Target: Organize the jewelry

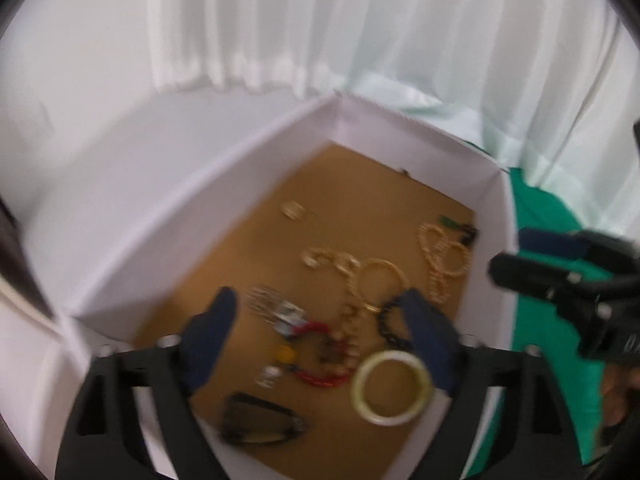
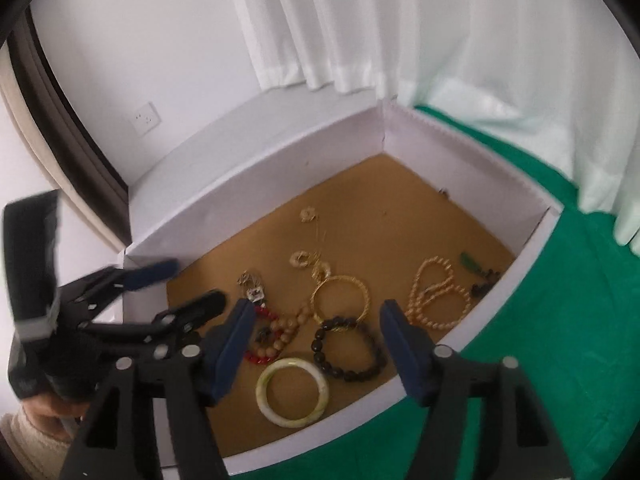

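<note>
Jewelry lies loose on the brown floor of a shallow white box (image 2: 256, 184) that stands on a green cloth (image 2: 540, 320). Contents: a pale jade bangle (image 2: 293, 392) nearest the front wall, a dark bead bracelet (image 2: 348, 350) touching a gold bangle (image 2: 340, 298), a red bead strand (image 1: 320, 354), a peach bead necklace (image 2: 438, 300) near the right wall, and small gold pieces (image 2: 308, 260) toward the centre. The far half of the floor is bare. The left gripper (image 1: 320, 344) hangs over the red strand, jaws spread wide, nothing gripped. The right gripper (image 2: 316, 344) hangs over the dark bracelet, jaws released, pads clear of it. White curtain (image 2: 320, 20) behind the box
</note>
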Available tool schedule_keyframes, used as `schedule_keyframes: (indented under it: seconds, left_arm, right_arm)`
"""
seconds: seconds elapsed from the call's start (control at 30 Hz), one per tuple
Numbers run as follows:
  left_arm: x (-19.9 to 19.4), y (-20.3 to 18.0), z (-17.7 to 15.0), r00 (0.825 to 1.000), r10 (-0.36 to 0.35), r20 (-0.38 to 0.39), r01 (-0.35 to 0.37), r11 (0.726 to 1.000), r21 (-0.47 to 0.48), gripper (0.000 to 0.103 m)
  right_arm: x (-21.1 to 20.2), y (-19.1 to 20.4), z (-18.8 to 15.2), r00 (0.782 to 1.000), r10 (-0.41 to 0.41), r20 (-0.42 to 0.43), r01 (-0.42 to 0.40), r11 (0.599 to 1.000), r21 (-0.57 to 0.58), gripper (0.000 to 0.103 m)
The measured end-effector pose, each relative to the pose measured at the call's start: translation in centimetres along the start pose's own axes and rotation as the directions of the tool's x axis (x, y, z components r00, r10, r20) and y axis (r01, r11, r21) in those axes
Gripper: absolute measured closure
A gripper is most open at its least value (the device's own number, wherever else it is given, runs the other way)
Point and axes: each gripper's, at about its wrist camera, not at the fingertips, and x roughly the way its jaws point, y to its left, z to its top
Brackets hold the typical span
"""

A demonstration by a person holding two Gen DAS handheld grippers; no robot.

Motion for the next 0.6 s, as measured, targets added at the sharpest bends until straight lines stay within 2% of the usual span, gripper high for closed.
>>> schedule_keyframes:
  seconds: [0.03,0.1,0.17,0.27,0.4,0.53,0.6]
  left_arm:
    - [-0.9,-0.2,-0.2,0.998,0.053,0.038,-0.054,0.998,0.013,0.003]
    - [-2.5,-0.3,-0.7,0.988,0.112,0.103,-0.114,0.993,0.022,0.003]
    - [-3.8,-0.3,-1.2,0.976,0.176,0.131,-0.179,0.984,0.013,0.001]
    - [-5.7,-0.2,-1.8,0.958,0.213,0.193,-0.217,0.976,-0.003,0.001]
    - [-6.2,0.1,-2.0,0.967,0.215,0.139,-0.215,0.976,-0.02,0.001]
    - [-6.3,0.1,-2.2,0.962,0.259,0.083,-0.258,0.966,-0.017,0.001]
    - [-6.1,0.3,-2.3,0.967,0.249,0.059,-0.248,0.969,-0.017,0.001]
  right_arm:
    - [-0.4,0.1,-0.1,1.0,-0.021,0.012,0.021,1.0,-0.003,0.036]
    - [-1.3,0.1,-0.3,0.997,-0.059,0.041,0.059,0.998,-0.003,0.03]
    - [-2.0,0.3,-0.8,0.994,-0.089,0.068,0.09,0.996,-0.008,0.026]
    - [-2.7,0.8,-1.2,0.989,-0.117,0.086,0.119,0.993,-0.018,0.026]
    - [-3.3,1.9,-2.1,0.985,-0.147,0.09,0.151,0.988,-0.03,0.026]
    - [-3.2,3.0,-2.8,0.981,-0.177,0.074,0.181,0.982,-0.053,0.026]
    - [-3.0,3.3,-3.1,0.98,-0.192,0.06,0.196,0.979,-0.06,0.026]
